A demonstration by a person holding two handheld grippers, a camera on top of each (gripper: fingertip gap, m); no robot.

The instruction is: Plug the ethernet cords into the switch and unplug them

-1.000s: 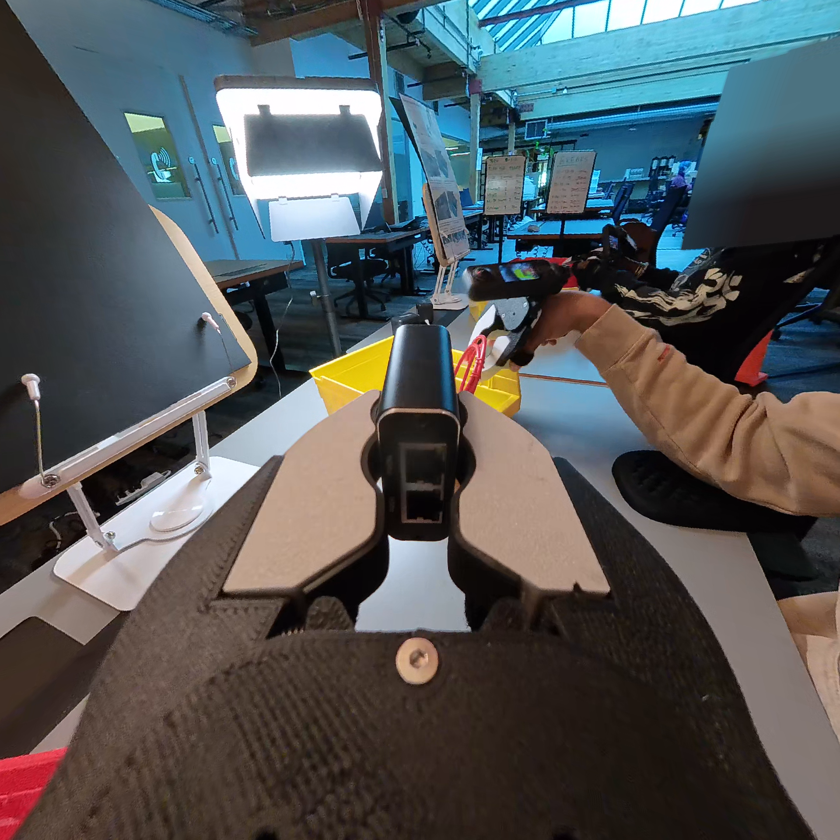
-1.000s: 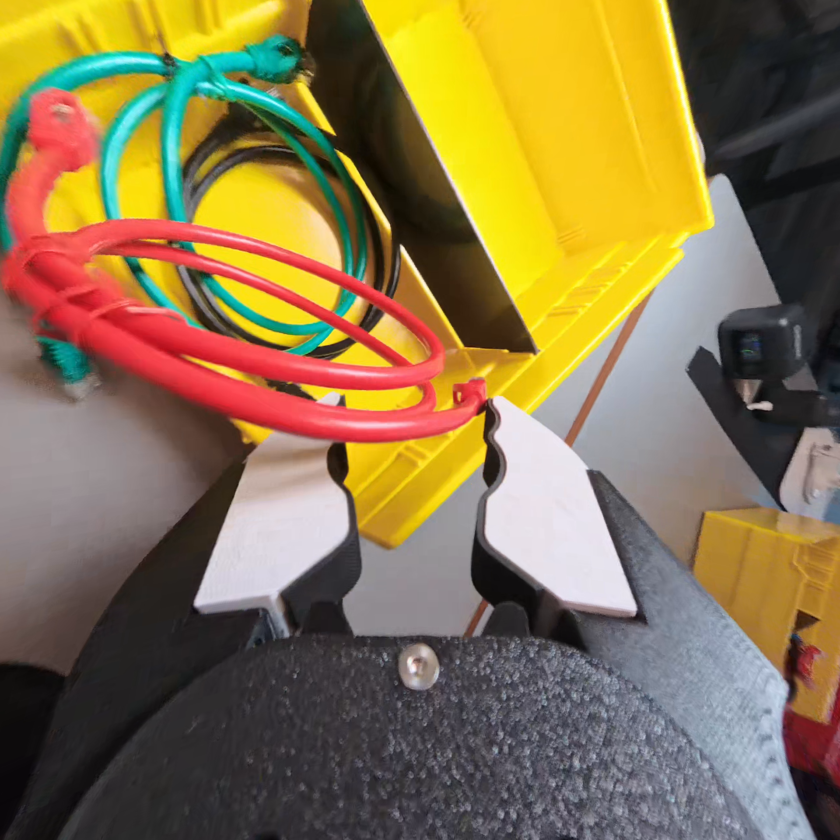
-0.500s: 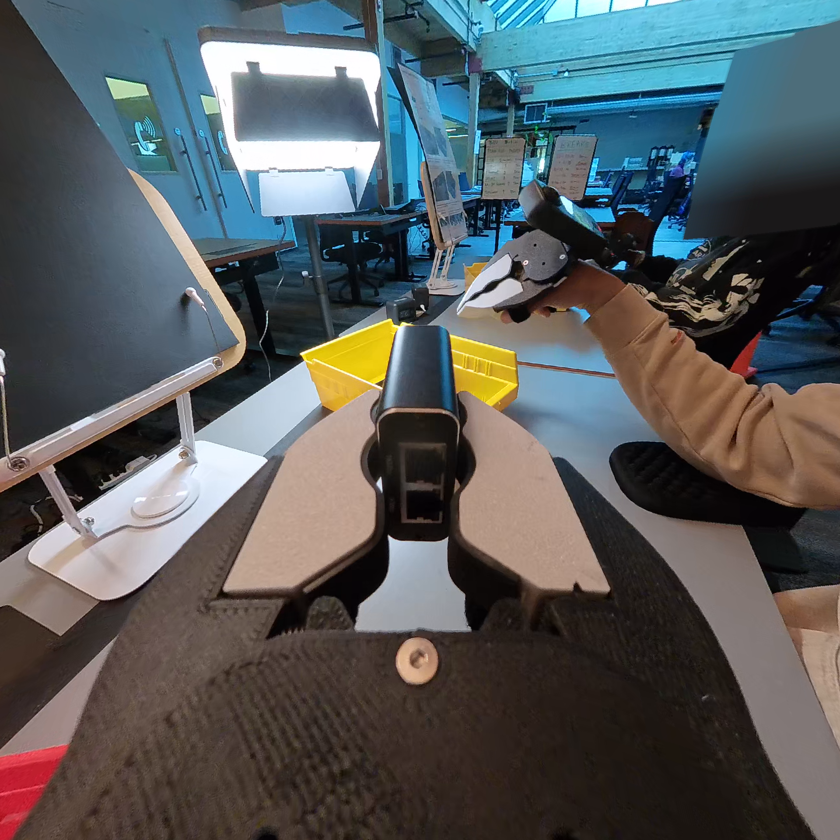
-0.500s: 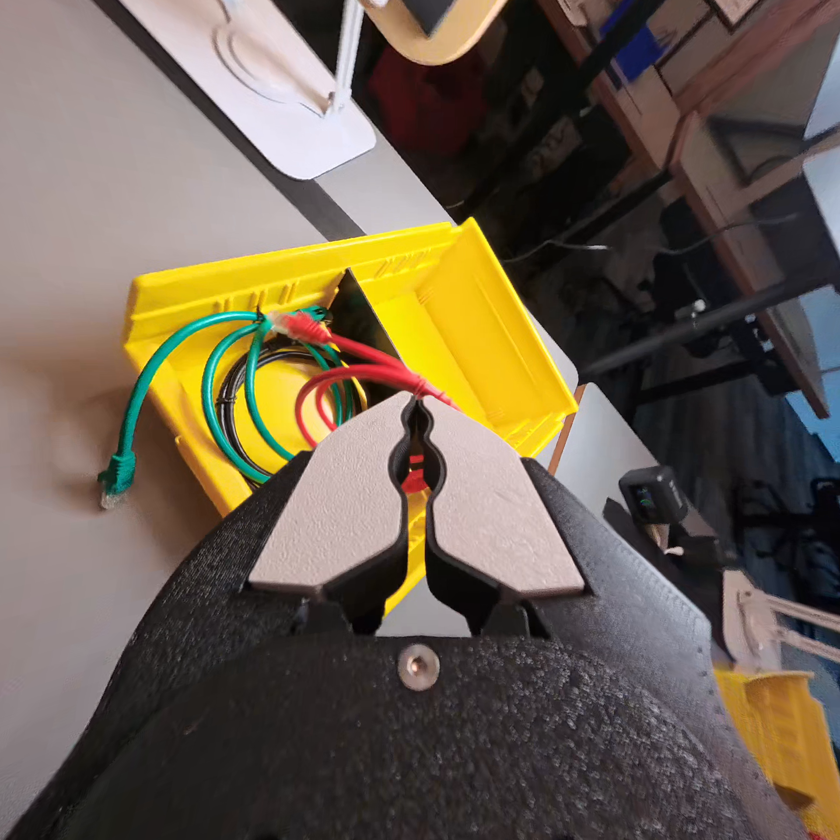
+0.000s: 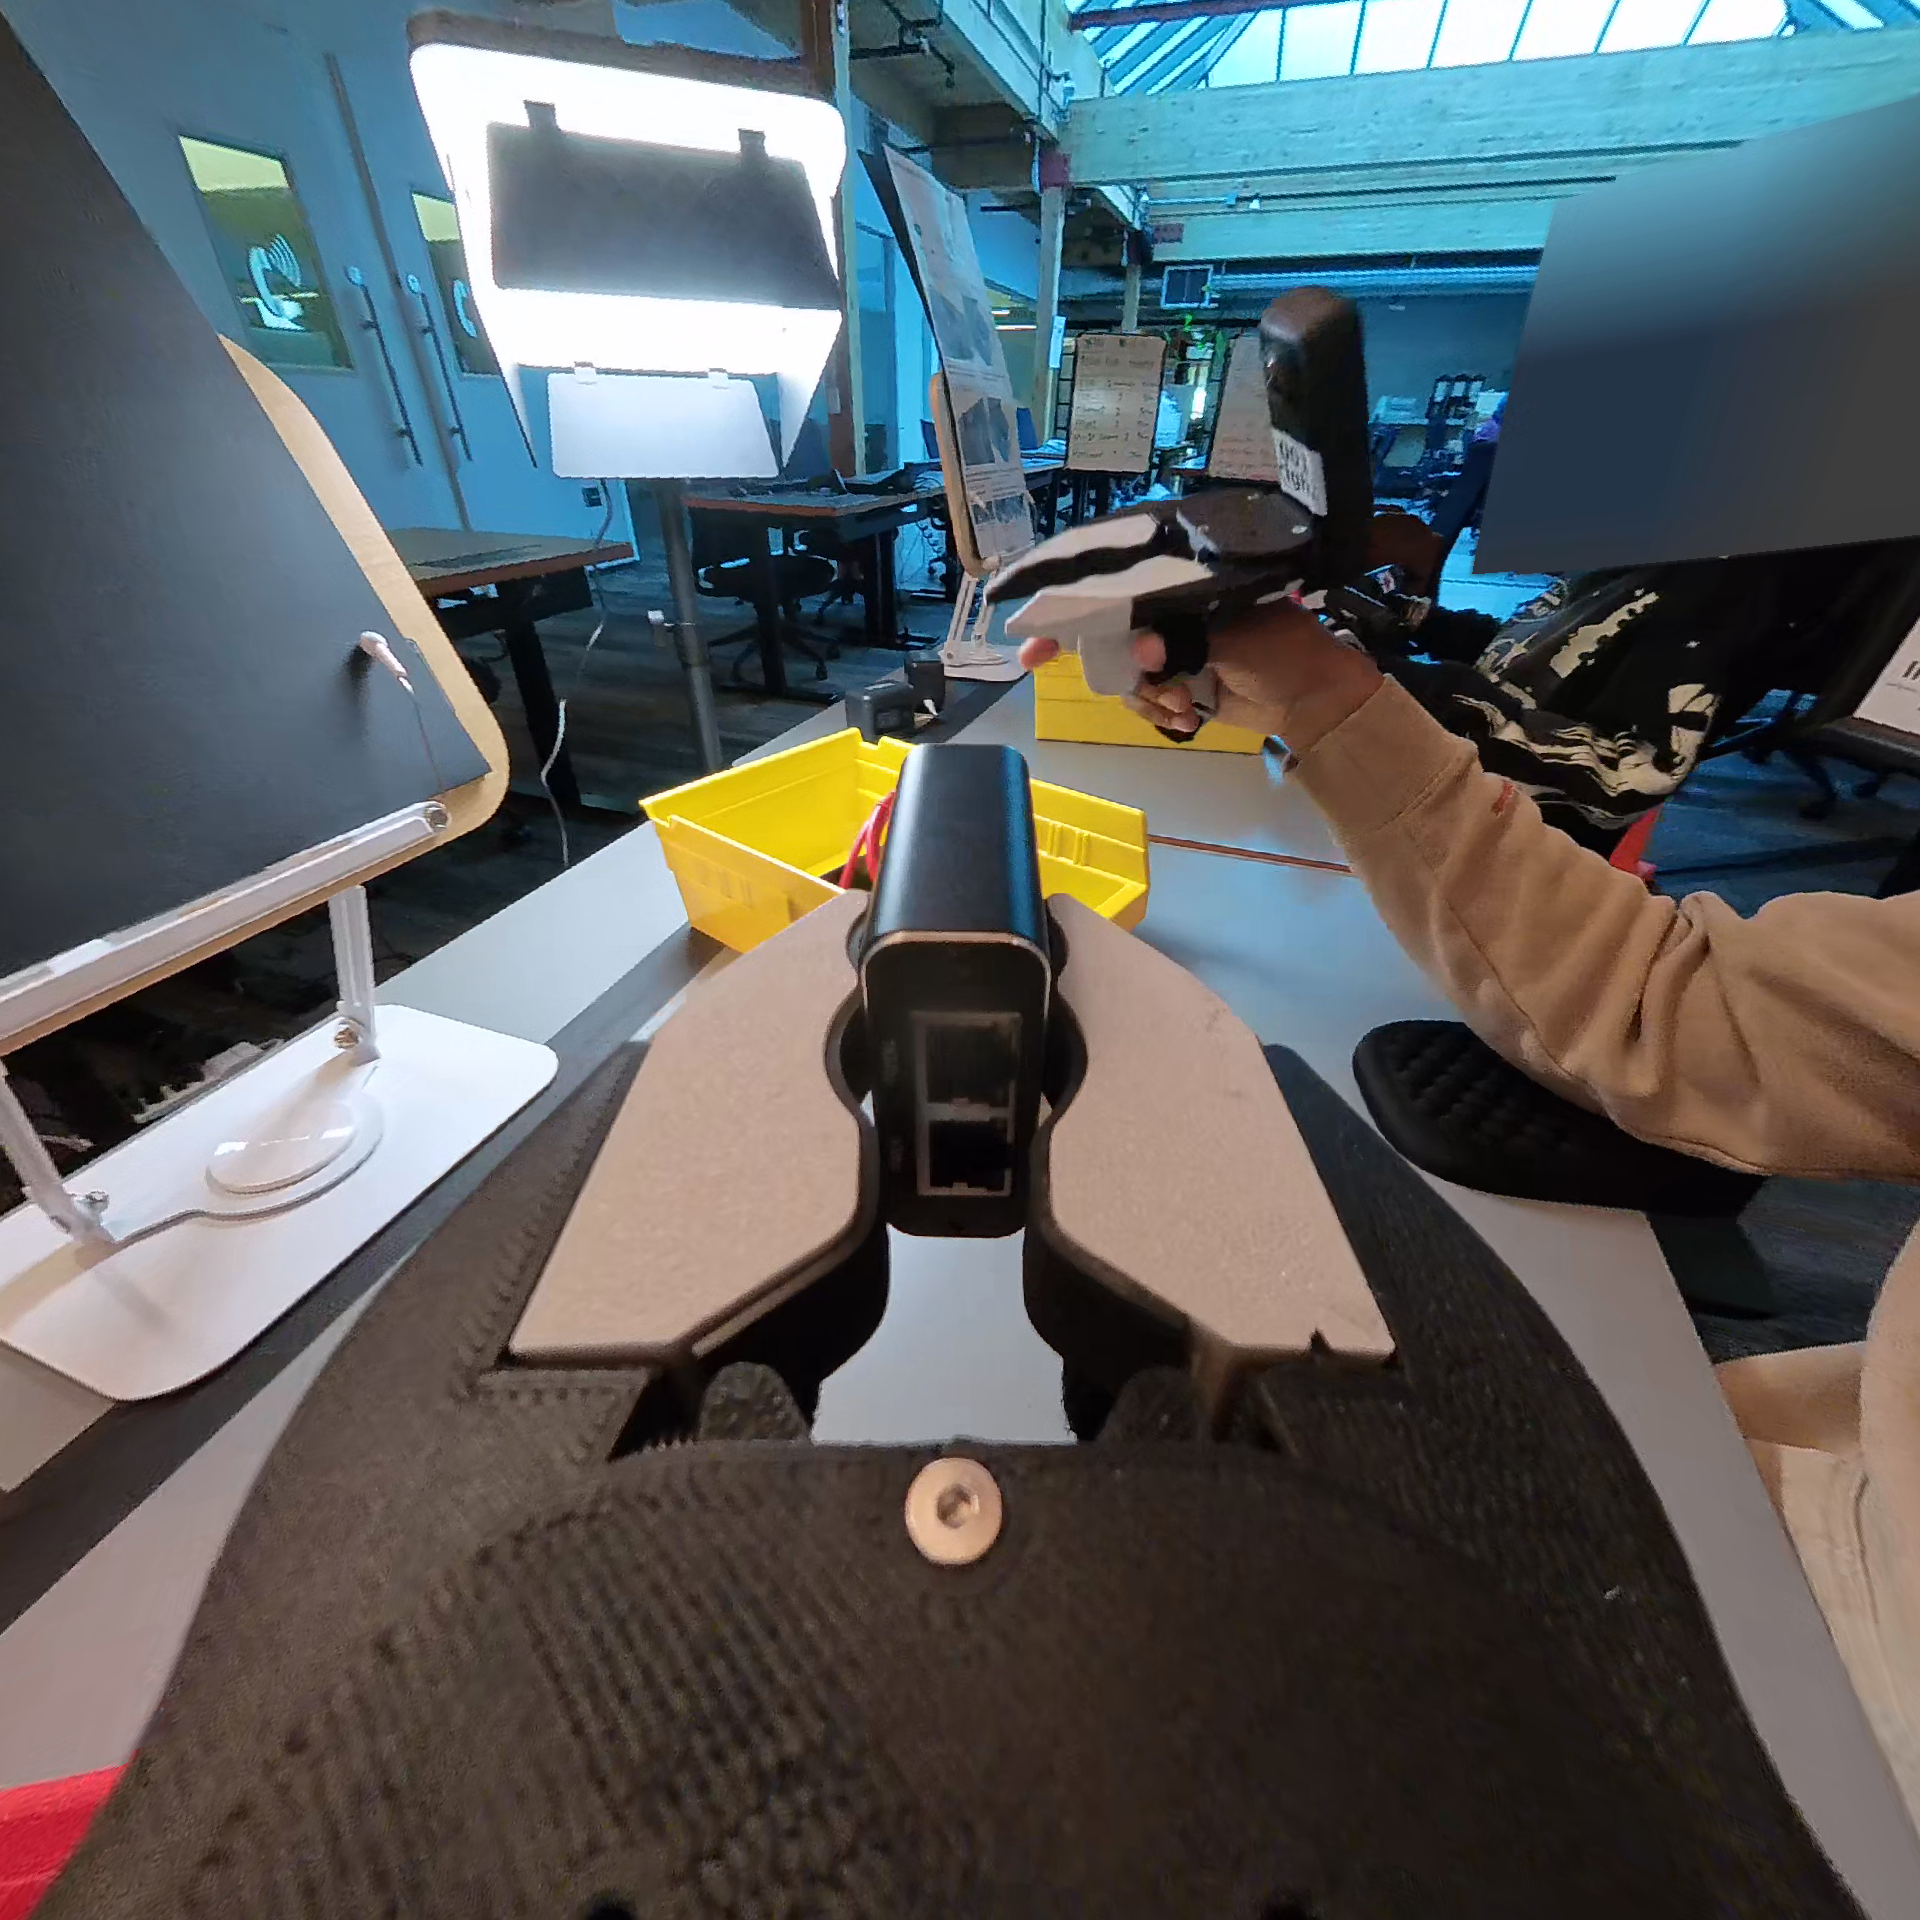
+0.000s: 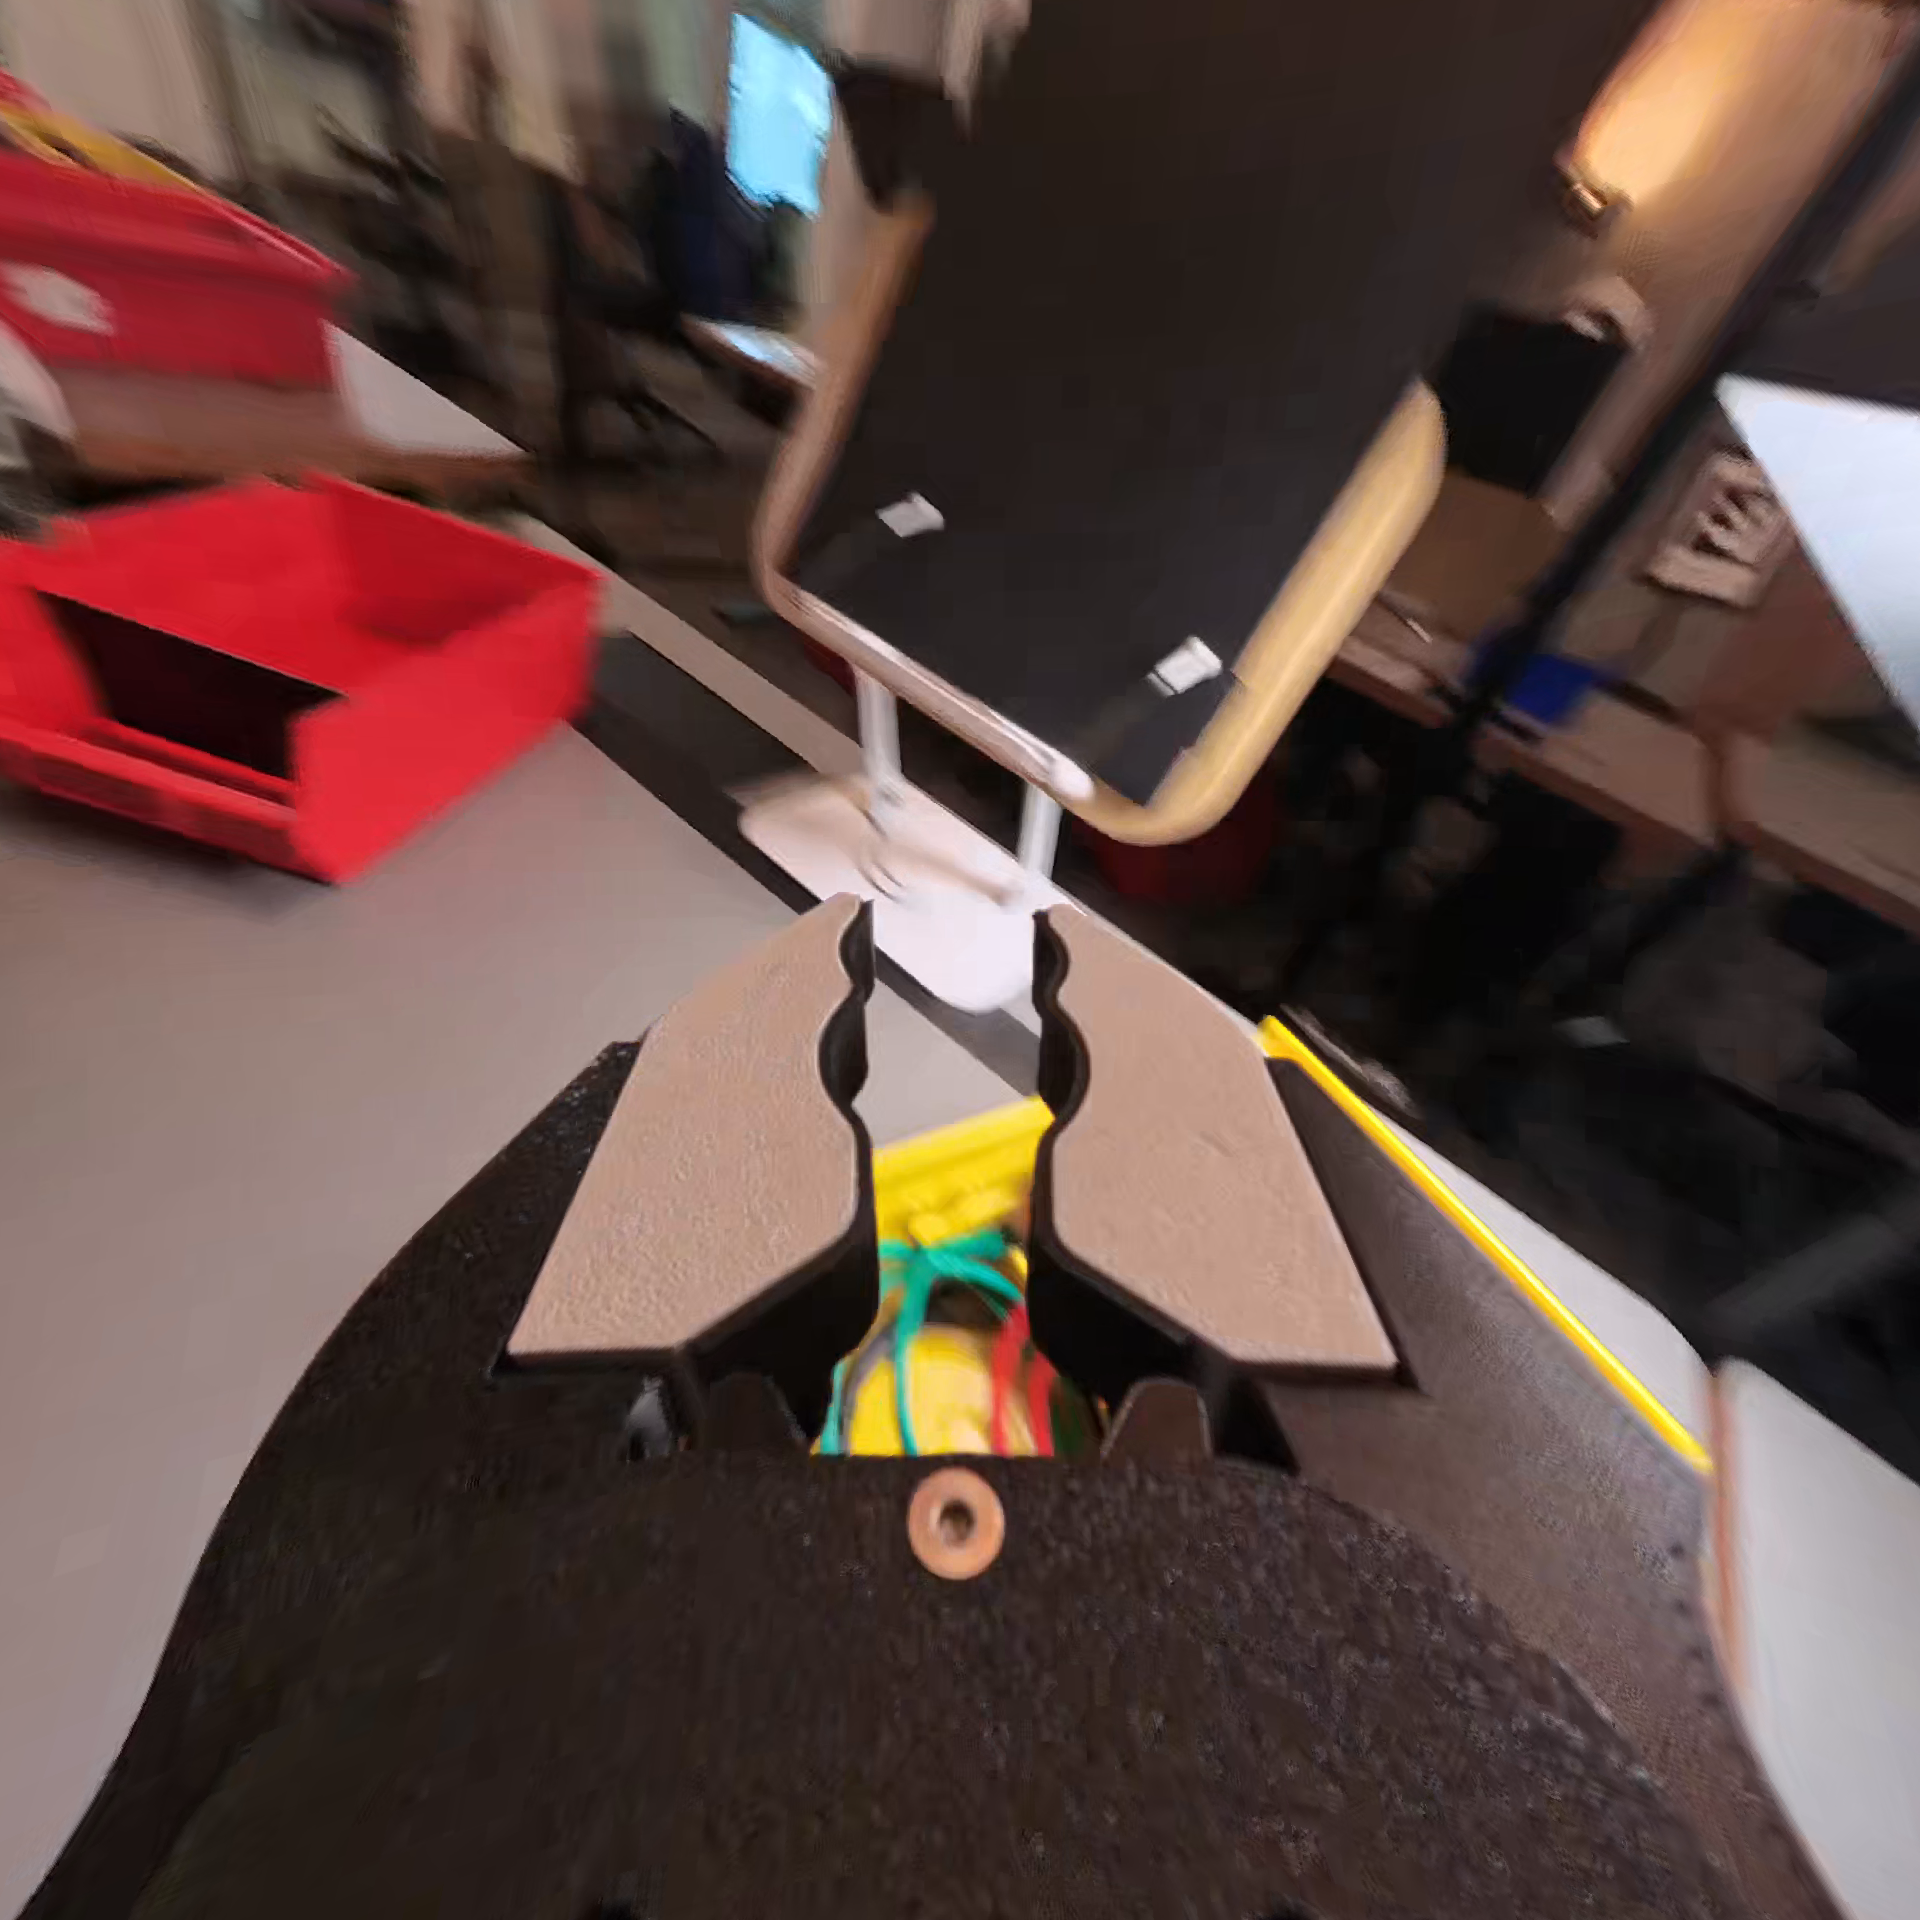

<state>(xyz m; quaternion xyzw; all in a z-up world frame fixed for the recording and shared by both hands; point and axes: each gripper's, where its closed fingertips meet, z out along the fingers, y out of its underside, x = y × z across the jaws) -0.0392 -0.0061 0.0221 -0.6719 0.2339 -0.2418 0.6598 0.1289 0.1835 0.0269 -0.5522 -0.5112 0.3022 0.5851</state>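
Note:
My left gripper is shut on a black ethernet switch, held above the grey table with two empty ports facing the camera. My right gripper is open and empty; it also shows in the left wrist view, held in the air above and behind a yellow bin. The right wrist view is blurred. Below its fingers the yellow bin holds a green cord and a red cord. A bit of red cord shows behind the switch.
A black board on a white stand stands at the table's left edge and also shows in the right wrist view. A red bin sits on the table. A second yellow bin, a black wrist pad and the person's sleeve are at the right. One gripper's finger ends stand about 25 cm off the other's.
My right gripper was shut on the red cord above the yellow bin; it has since opened, let the cord go and swung up fast. My left gripper keeps hold of the switch.

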